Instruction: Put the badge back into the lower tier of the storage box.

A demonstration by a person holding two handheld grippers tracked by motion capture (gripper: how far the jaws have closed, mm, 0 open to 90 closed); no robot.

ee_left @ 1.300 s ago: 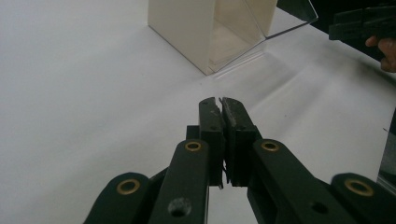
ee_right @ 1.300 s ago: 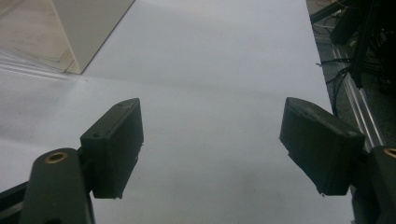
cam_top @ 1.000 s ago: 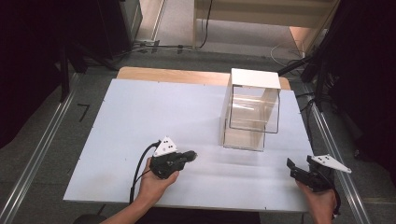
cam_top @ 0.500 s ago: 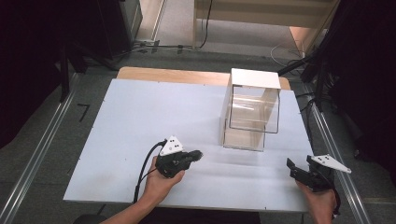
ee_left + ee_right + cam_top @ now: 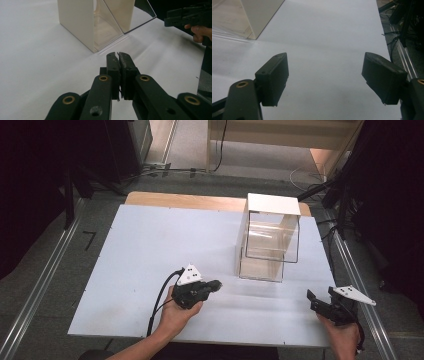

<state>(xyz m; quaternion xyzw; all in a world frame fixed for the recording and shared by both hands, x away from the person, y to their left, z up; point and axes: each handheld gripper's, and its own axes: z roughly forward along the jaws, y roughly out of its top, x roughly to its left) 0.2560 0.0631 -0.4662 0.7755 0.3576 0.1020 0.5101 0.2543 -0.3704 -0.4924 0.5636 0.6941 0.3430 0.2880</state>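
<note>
Landmark: clear box (image 5: 270, 240), an open-fronted acrylic case with a white top and a cream side wall, standing upright on the white tabletop (image 5: 150, 250), toward its far right part.

Left gripper (image 5: 214, 284): held in the person's left hand (image 5: 177, 312), low over the tabletop, near the box and off its front-left corner. Jaws point roughly at the box base. In the left gripper view (image 5: 118, 55) the two jaws are pressed flat together, no gap, nothing between them. Cable (image 5: 157, 302) trails back from it toward the person. Grey three-cornered plate (image 5: 189, 275) sits on top.

Right gripper (image 5: 311, 296): held in the right hand (image 5: 345, 337), off the box's front-right side, farther from the box than the left one, near the tabletop's right edge. In the right gripper view (image 5: 324, 75) the jaws are spread wide, bare tabletop between them, holding nothing. The box's cream wall corner (image 5: 259, 15) shows at upper left of that view.

From the left gripper view the box (image 5: 100, 22) sits just ahead of the closed jaws, interior looks empty, and the right gripper (image 5: 187, 16) shows past the box's front edge at upper right.

Floor rails (image 5: 45, 270) run along both sides of the tabletop, well apart from the box.
</note>
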